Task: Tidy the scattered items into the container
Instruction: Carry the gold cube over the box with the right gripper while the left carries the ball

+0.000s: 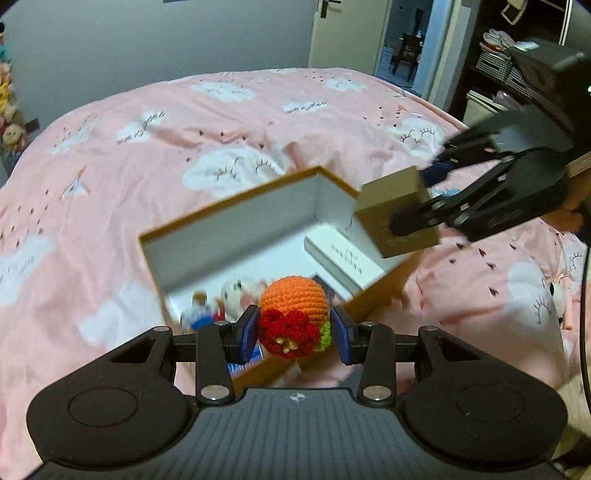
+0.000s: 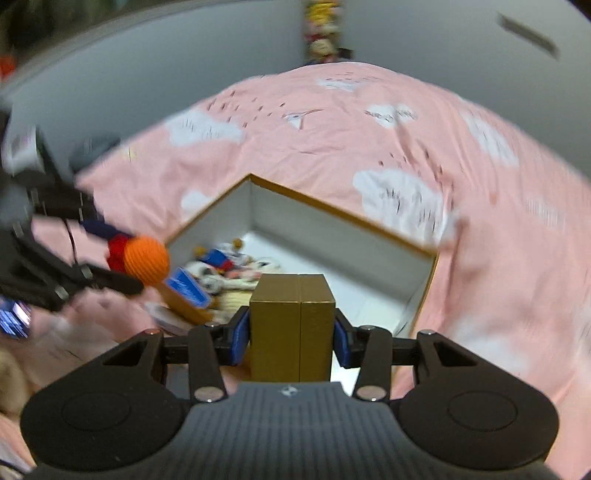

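Over the box: round orange crocheted ball (image 1: pixel 293 299) with red yarn flower, clamped between the left gripper (image 1: pixel 294 334) blue pads.
Beside it: smooth gold-brown rectangular cardboard case (image 2: pixel 292 326), clamped in the right gripper (image 2: pixel 291 341).
Container: open white-lined cardboard box with brown rim (image 1: pixel 236 236), on the bed; soft toys (image 2: pixel 236 271) and a flat white box (image 1: pixel 343 258) inside.
Bed: pink cloud-print quilt (image 1: pixel 147 155), wrinkled.

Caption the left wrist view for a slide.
Left gripper holding a crocheted orange ball above the open box.

Pink cloud-print bed (image 1: pixel 258 122) — grey wall (image 1: pixel 147 44), open door (image 1: pixel 347 33), dark shelves (image 1: pixel 495 66).
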A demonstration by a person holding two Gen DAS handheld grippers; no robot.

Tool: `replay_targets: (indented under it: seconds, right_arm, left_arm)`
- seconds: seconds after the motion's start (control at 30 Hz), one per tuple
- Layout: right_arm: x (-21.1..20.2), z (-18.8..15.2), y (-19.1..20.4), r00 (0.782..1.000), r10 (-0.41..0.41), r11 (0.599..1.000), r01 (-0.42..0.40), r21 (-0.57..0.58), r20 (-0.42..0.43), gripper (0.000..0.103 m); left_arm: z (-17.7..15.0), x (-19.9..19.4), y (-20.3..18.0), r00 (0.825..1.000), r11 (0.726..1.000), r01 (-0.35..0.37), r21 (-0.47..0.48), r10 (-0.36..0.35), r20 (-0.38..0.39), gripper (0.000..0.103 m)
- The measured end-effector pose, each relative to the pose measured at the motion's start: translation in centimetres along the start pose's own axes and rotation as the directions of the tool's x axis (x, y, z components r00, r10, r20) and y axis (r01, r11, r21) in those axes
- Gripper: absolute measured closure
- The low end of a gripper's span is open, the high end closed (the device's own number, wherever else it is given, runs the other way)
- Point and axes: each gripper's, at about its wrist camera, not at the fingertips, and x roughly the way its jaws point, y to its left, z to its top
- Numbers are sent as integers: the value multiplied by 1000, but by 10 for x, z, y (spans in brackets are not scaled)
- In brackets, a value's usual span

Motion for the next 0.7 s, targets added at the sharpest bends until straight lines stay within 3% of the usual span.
replay_targets:
  seconds: [0.1,0.27,0.37,0.53,0.7]
  right_arm:
    - [28,13,-1,997,-66,978,56,-201,-44,55]
    - [68,22,-11,992,-89,903,41,-428,-92,55]
    - [91,26,-17,986,-106,843,19,-537,-131,55]
    - [132,32,-23,960,-193,697,-12,-717,-203,55]
    - [167,33,-30,930,-248,612,-68,-788,-273,55]
  left_arm:
    - [14,19,6,1000,1000,1,12,-1,10,55]
    - [29,52,20,1000,1000,25,7,-25,-10,55]
    - [35,69,29,999,999,41,5,-41,-31,55]
    - [48,89,44,997,998,68,1,-68,-47,55]
    - [48,112,59,994,995,96,-31,-98,-50,55]
